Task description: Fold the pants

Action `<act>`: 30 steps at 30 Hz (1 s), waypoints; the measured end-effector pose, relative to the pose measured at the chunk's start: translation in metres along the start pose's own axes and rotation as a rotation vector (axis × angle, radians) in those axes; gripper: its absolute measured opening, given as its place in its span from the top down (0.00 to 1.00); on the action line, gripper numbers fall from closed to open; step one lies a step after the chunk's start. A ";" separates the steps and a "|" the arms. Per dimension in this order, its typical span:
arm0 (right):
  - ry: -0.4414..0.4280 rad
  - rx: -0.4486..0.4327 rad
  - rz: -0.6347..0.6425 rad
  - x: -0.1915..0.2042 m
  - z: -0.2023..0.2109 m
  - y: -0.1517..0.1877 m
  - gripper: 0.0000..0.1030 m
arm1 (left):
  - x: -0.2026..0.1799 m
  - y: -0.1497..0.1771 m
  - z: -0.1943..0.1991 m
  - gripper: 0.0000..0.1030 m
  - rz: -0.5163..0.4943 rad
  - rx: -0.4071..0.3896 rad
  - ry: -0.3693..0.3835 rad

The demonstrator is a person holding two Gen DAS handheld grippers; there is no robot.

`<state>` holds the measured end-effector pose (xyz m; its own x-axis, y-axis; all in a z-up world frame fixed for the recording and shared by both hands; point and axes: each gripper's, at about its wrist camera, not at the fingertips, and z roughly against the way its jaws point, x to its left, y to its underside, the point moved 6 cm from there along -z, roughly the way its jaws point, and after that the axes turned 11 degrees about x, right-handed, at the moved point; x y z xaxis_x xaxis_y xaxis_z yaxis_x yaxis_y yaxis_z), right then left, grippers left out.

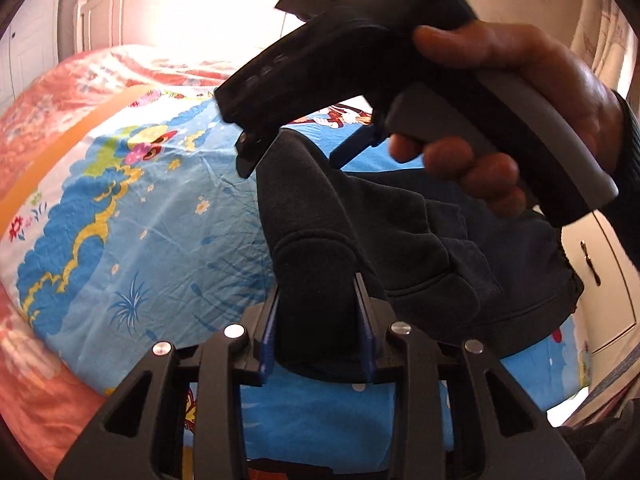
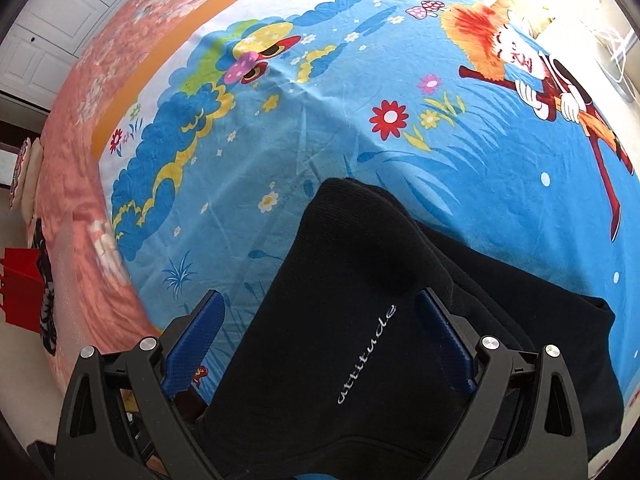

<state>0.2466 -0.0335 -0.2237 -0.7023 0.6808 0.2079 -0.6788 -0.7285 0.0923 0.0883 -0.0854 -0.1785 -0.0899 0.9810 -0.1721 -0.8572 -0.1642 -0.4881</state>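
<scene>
A bright blue cartoon-printed bedsheet (image 2: 340, 128) covers the bed, with an orange band (image 2: 168, 52) along its far left edge. A cartoon figure with orange hair (image 2: 516, 64) is printed near the sheet's far right corner. A pink floral quilt (image 2: 76, 184) lies beyond the band. A red box (image 2: 20, 288) stands on the floor beside the bed. White panelled cupboard doors (image 2: 52, 36) stand behind.

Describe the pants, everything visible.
The pants are black, soft knit or fleece by the look, with small white script reading "attitude" and ribbed hems. They lie bunched and partly folded on a blue cartoon-print bedsheet. The left hand-held gripper is shut on a raised fold. The right hand-held gripper stands open with fabric between its fingers; in the left wrist view its fingers are at the cloth's far edge.
</scene>
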 end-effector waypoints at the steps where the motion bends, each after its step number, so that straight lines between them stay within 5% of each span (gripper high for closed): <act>1: 0.031 0.009 -0.005 -0.003 -0.005 -0.002 0.11 | -0.009 -0.002 0.003 0.69 -0.040 -0.009 -0.028; 3: 0.061 0.030 0.000 -0.007 -0.015 -0.002 0.12 | -0.026 -0.006 0.009 0.69 -0.105 -0.026 -0.065; 5: 0.077 0.022 0.021 -0.010 -0.018 -0.001 0.43 | -0.035 -0.010 0.013 0.69 -0.114 -0.040 -0.058; 8: -0.039 0.017 -0.025 -0.029 -0.010 0.000 0.62 | -0.021 -0.011 0.008 0.60 0.020 -0.041 -0.015; 10: -0.115 0.020 -0.048 -0.039 -0.005 0.003 0.66 | -0.011 -0.006 0.002 0.19 0.110 -0.033 -0.015; 14: -0.199 0.006 -0.060 -0.047 0.010 0.008 0.67 | -0.017 0.000 -0.017 0.18 0.159 -0.017 -0.013; 15: -0.213 0.001 -0.059 -0.048 0.014 0.009 0.67 | -0.019 0.000 -0.024 0.19 0.161 -0.008 -0.039; 17: -0.251 -0.011 -0.065 -0.053 0.024 0.013 0.68 | -0.027 -0.003 -0.027 0.56 0.173 -0.011 -0.004; 18: -0.270 -0.025 -0.068 -0.058 0.032 0.015 0.68 | -0.034 -0.007 -0.019 0.70 0.139 -0.032 -0.044; 24: -0.427 -0.204 -0.051 -0.102 0.126 0.055 0.68 | -0.116 -0.045 0.048 0.72 -0.196 -0.261 -0.096; 30: -0.527 -0.408 -0.172 -0.209 0.183 0.138 0.68 | -0.224 -0.065 0.062 0.72 -0.467 -0.371 -0.049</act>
<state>0.3388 -0.2904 -0.0764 -0.4495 0.5814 0.6782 -0.8703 -0.4562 -0.1857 0.1326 -0.2885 -0.0556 0.2228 0.9603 0.1680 -0.5782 0.2689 -0.7703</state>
